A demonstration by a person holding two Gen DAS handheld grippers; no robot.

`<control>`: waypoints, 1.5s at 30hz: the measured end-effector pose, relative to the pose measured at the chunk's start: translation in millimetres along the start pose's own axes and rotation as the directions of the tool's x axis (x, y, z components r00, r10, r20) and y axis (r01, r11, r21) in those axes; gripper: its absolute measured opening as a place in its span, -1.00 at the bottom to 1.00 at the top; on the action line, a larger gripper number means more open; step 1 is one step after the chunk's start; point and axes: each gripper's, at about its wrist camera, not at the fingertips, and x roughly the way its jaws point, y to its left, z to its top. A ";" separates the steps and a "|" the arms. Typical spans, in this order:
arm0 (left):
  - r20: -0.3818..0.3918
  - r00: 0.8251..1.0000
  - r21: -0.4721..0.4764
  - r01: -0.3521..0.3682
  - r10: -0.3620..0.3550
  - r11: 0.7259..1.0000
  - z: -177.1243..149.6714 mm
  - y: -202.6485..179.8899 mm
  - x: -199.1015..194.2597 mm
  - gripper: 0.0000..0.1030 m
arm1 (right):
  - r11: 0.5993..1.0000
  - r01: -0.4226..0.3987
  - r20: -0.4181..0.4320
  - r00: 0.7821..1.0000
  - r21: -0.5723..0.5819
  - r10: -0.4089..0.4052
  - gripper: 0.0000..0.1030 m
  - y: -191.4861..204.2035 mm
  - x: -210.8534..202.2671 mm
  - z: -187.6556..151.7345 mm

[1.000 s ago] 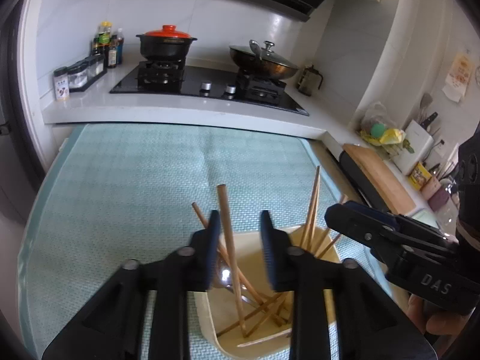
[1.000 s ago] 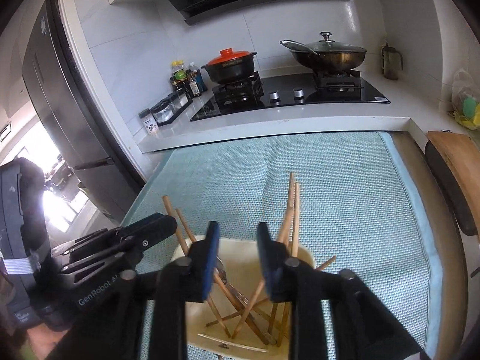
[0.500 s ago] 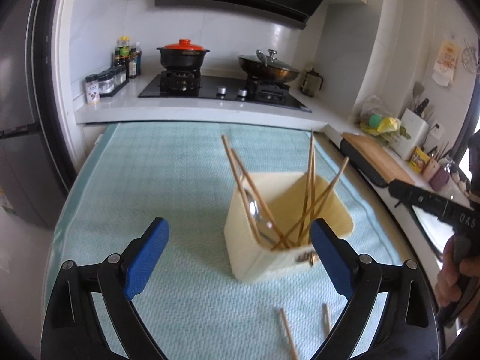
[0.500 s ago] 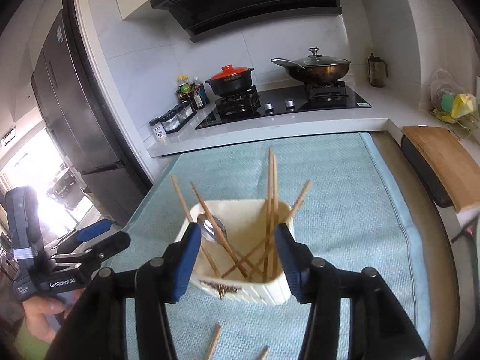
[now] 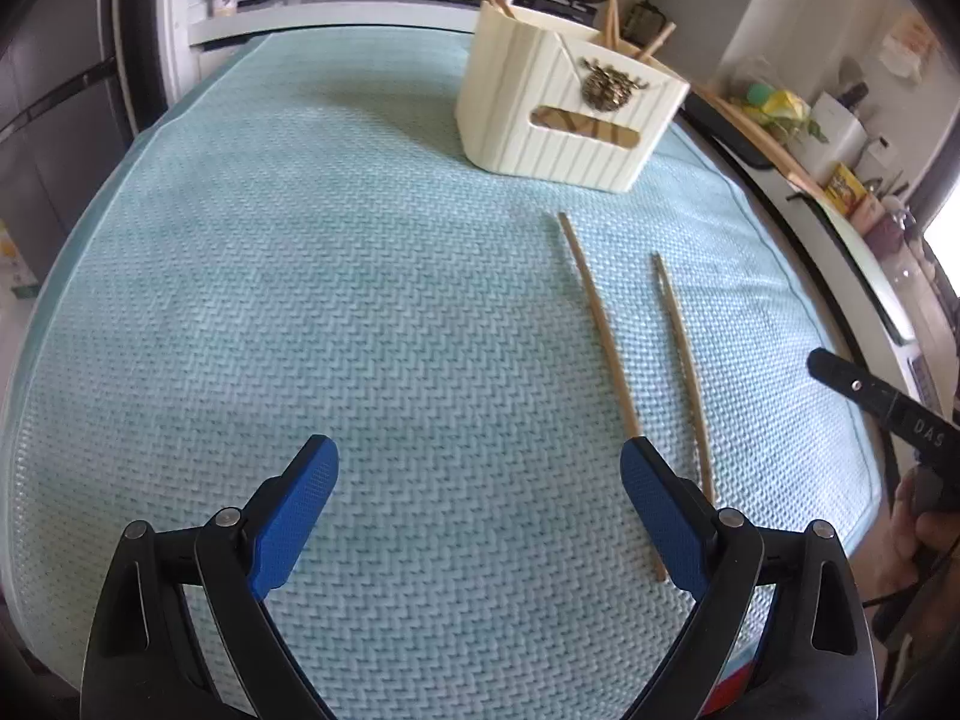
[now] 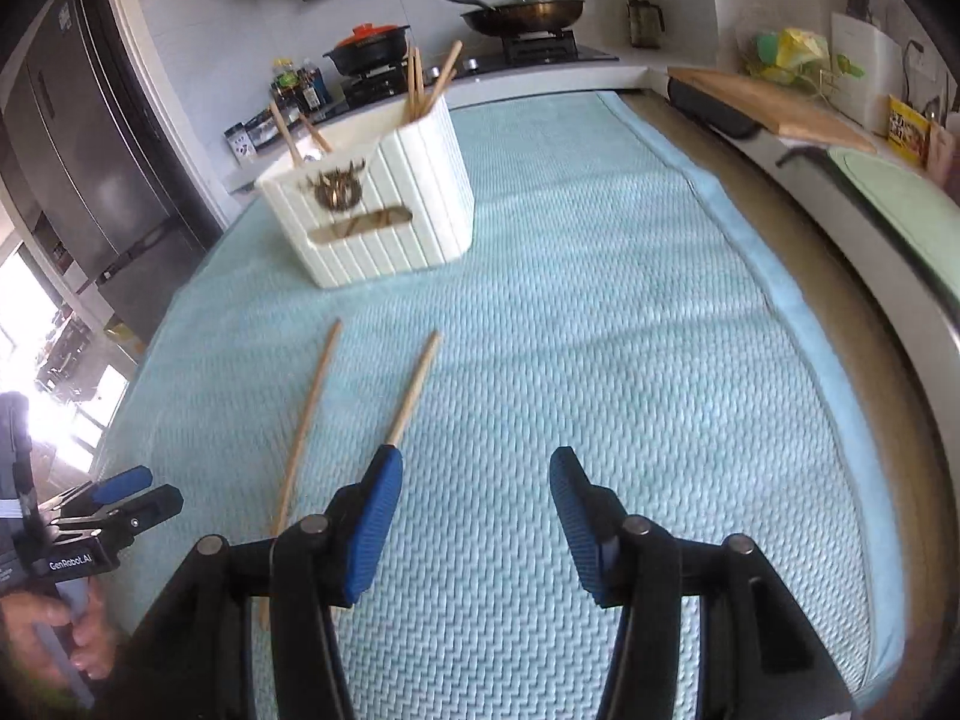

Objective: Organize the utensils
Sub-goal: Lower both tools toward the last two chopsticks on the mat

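Observation:
A cream ribbed utensil holder [image 5: 570, 114] stands upright on the teal mat [image 5: 360, 300], with several wooden chopsticks standing in it; it also shows in the right wrist view [image 6: 384, 222]. Two loose chopsticks lie flat on the mat in front of it, one [image 5: 600, 324] left of the other [image 5: 681, 360]; they show in the right wrist view as well [image 6: 306, 420] [image 6: 414, 387]. My left gripper [image 5: 480, 510] is open and empty, low over the mat, its right finger over the near end of the left chopstick. My right gripper [image 6: 474, 516] is open and empty, just right of the chopsticks.
A stove with a red-lidded pot [image 6: 366, 48] and a lidded wok [image 6: 516, 9] runs along the back counter. A wooden cutting board [image 6: 768, 102] and bottles lie on the right counter. A dark fridge [image 6: 72, 168] stands left. The mat's edge [image 6: 798, 330] is at the right.
Both grippers have pulled back from over the holder and dropped low over the mat. Both have opened wider, and the two loose chopsticks are now in view.

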 end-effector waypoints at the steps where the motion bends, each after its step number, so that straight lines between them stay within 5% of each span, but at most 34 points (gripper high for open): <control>1: -0.002 1.000 0.020 0.002 -0.002 1.000 -0.8 -7.4 1.3 0.86 | 1.000 -0.003 -0.011 1.000 0.006 0.003 0.01 -0.6 2.6 -7.4; 14: 0.075 0.988 0.101 -0.143 0.136 0.985 15.9 -32.8 -3.6 0.86 | 0.999 -0.030 -0.019 0.999 -0.009 0.030 0.01 10.1 11.7 -8.6; 23: 0.076 0.985 0.119 -0.165 0.156 0.979 19.9 -32.6 2.7 0.86 | 1.000 -0.031 -0.038 0.999 -0.006 0.030 0.01 12.3 17.9 -11.6; 36: 0.005 0.999 0.020 -0.043 0.043 0.999 24.2 -9.8 17.0 0.86 | 0.999 -0.037 -0.057 0.998 -0.014 0.036 0.01 12.6 32.9 0.4; 45: -0.048 0.999 0.049 0.027 -0.025 0.998 75.8 -23.1 60.5 0.85 | 0.994 -0.056 -0.080 0.996 -0.090 0.049 0.01 27.4 72.5 32.0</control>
